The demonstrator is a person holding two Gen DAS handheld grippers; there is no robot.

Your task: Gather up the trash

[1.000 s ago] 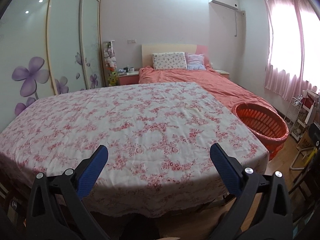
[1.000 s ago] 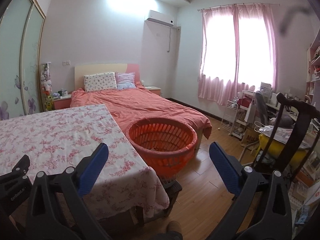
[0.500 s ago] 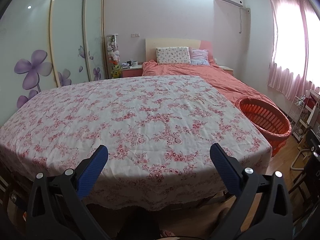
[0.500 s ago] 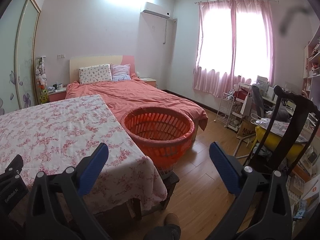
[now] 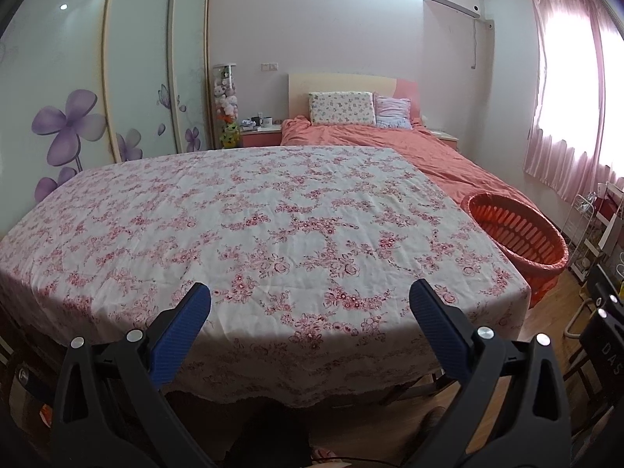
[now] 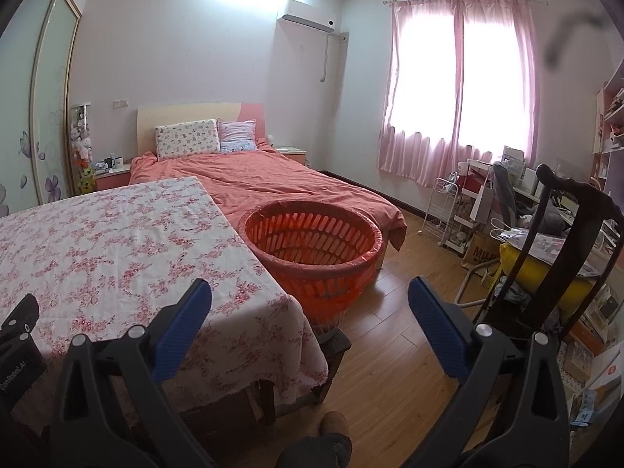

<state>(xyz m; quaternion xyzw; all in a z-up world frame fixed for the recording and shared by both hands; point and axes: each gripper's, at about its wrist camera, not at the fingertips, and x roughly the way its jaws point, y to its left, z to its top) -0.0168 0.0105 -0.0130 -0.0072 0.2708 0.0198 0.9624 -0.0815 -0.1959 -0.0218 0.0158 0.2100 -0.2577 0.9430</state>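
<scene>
Two grippers hang in front of the table, both with jaws spread wide and nothing between them. The left gripper (image 5: 310,304) faces squarely over the table (image 5: 249,210), whose flowered cloth lies flat and bare; the right gripper (image 6: 310,304) points past the table's corner toward the basket (image 6: 312,241). That split looks deliberate, I judge: one tool to search the tabletop, the other lined up with the place where trash would go.

No trash shows on the cloth or on the visible floor (image 6: 390,335) in either view, so the thing to collect is either absent here or hidden from both cameras. The task seems to be at its very start or already finished; the pictures do not settle which.

The basket stands just beside the table's right edge, raised on a low dark stool (image 6: 331,347), which I take as putting its rim near table height for easy dropping.

Count: one table, one basket, one bed (image 6: 273,183) with two pillows, one dark chair (image 6: 565,241) at the right.
</scene>
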